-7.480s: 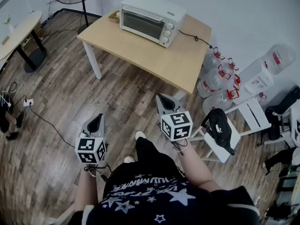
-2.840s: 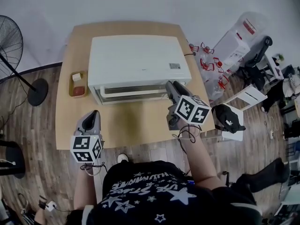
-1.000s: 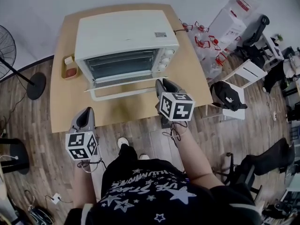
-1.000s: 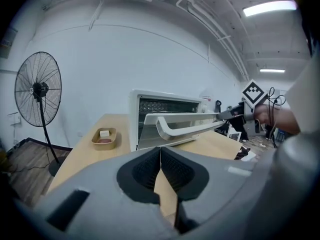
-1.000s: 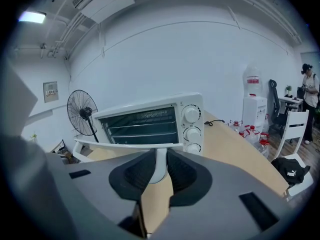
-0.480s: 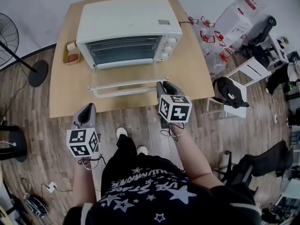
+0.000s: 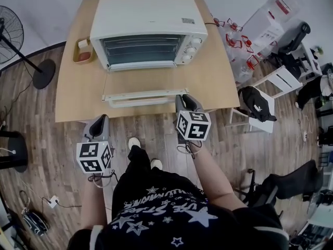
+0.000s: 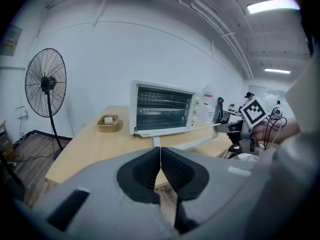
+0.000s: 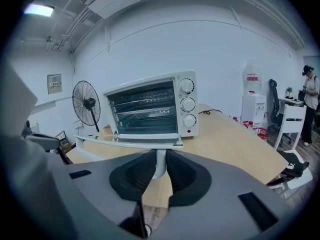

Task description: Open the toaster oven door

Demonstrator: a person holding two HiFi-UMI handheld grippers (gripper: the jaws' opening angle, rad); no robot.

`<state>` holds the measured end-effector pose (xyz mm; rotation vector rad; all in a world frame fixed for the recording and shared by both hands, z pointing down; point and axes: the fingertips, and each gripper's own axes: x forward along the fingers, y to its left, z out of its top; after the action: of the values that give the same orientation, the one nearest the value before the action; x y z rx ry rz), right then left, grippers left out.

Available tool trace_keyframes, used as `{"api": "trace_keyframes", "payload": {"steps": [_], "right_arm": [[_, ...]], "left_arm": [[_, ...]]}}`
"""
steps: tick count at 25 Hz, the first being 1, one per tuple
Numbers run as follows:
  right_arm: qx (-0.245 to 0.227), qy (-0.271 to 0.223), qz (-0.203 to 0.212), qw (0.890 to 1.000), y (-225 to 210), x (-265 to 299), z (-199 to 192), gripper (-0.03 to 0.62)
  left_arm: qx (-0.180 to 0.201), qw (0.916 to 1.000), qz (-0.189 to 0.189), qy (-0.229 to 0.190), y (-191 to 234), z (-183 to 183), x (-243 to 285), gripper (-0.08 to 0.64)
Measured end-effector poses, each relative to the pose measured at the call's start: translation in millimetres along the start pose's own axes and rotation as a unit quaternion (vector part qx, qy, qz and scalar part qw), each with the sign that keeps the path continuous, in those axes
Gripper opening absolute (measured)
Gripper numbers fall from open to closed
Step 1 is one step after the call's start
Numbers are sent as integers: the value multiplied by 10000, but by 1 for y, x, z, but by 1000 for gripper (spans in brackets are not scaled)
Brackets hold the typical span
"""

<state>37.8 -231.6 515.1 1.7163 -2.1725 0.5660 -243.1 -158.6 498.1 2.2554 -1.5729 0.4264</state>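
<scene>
The white toaster oven [image 7: 148, 14] stands at the back of the wooden table [image 7: 208, 82], and its racks show through the open front [image 9: 142, 109]. Its glass door [image 7: 141, 94] lies folded down nearly flat toward me. My right gripper [image 7: 183, 100] is shut on the right end of the white door handle [image 9: 159, 165], which runs left along the door's front edge [image 7: 140, 102]. My left gripper [image 7: 99, 125] hangs off the table's front left edge, jaws shut with nothing between them [image 8: 160, 160].
A small wooden tray [image 7: 83, 50] with small items sits left of the oven. A standing fan [image 7: 11, 35] is on the floor at left. A white chair with a black bag [image 7: 256, 104] and water bottles [image 7: 237, 40] stand right of the table.
The oven door has swung down from shut to flat, with my right gripper on its handle pulling toward me. The view has drawn back from the table. The left gripper stayed low and shut.
</scene>
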Motion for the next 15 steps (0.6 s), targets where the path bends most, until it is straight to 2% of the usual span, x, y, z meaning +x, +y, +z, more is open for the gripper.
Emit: {"api": "trace_keyframes", "payload": {"steps": [15], "right_arm": [[-266, 149, -18, 9995, -2, 8, -55, 67]], "left_arm": [[-111, 9997, -60, 192, -6, -23, 1, 20]]}}
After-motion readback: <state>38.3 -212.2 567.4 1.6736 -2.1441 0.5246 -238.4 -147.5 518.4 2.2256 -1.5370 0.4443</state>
